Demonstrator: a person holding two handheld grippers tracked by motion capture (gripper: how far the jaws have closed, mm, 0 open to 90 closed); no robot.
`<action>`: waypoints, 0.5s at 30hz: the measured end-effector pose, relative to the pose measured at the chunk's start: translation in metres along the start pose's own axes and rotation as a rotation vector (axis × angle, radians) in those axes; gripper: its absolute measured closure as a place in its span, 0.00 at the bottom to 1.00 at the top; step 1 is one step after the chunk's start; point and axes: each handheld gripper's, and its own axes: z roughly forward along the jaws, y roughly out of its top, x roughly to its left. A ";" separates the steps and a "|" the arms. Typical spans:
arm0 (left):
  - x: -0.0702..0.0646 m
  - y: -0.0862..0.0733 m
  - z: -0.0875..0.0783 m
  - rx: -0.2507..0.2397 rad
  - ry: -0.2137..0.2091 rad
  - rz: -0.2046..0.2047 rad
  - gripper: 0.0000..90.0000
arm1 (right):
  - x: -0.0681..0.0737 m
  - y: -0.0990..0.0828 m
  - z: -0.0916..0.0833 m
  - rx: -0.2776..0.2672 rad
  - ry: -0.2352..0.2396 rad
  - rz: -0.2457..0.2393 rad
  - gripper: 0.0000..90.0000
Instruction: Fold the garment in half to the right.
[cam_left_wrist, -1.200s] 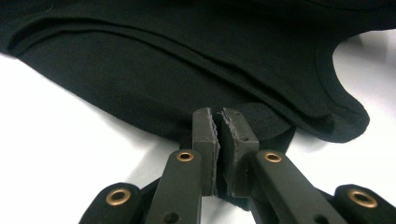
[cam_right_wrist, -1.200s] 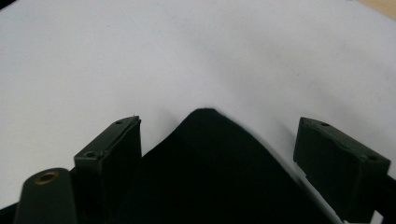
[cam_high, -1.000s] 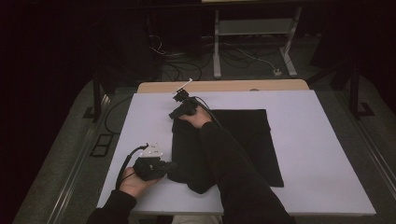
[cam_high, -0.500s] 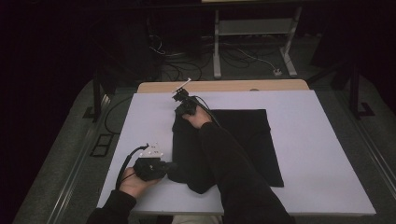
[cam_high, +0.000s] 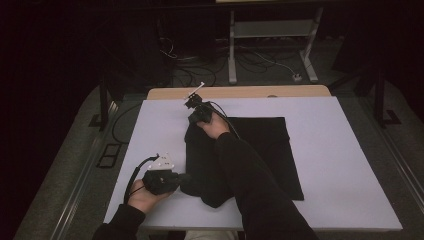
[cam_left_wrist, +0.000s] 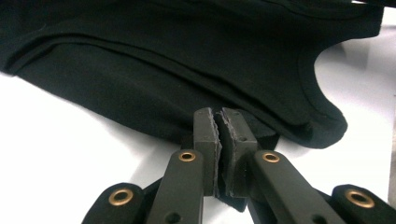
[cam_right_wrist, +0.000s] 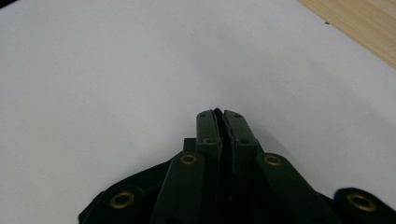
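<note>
On the white counter (cam_high: 340, 165), a soft black cloth shirt (cam_high: 260, 150) was pinched at two edges by the left tongs (cam_left_wrist: 218, 122) and the right tongs (cam_right_wrist: 217, 116), whose jaws had just been closing.

The left gripper (cam_left_wrist: 219, 122) pinches the edge of a black shirt (cam_left_wrist: 187, 60). The shirt spreads out past the fingers (cam_left_wrist: 205, 140), on a white table (cam_left_wrist: 56, 135).

We wear long black sleeves (cam_high: 255, 190) down to both wrists. Our left gripper (cam_left_wrist: 218, 135) and right gripper (cam_right_wrist: 219, 128) have matte black jaws on dark arms with brass-ringed rivets. The left one has a grey three-cornered plate (cam_high: 162, 161) and black cable (cam_high: 134, 175).
</note>
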 end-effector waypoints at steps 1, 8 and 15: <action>0.000 0.000 0.000 -0.002 -0.001 -0.001 0.93 | 0.000 0.000 -0.003 -0.004 0.003 0.000 0.94; -0.003 0.003 -0.002 -0.024 0.001 0.000 0.94 | 0.001 -0.008 -0.020 -0.056 0.021 0.015 0.94; -0.009 0.008 -0.002 -0.038 -0.002 0.015 0.95 | 0.000 -0.016 -0.033 -0.094 0.045 0.031 0.94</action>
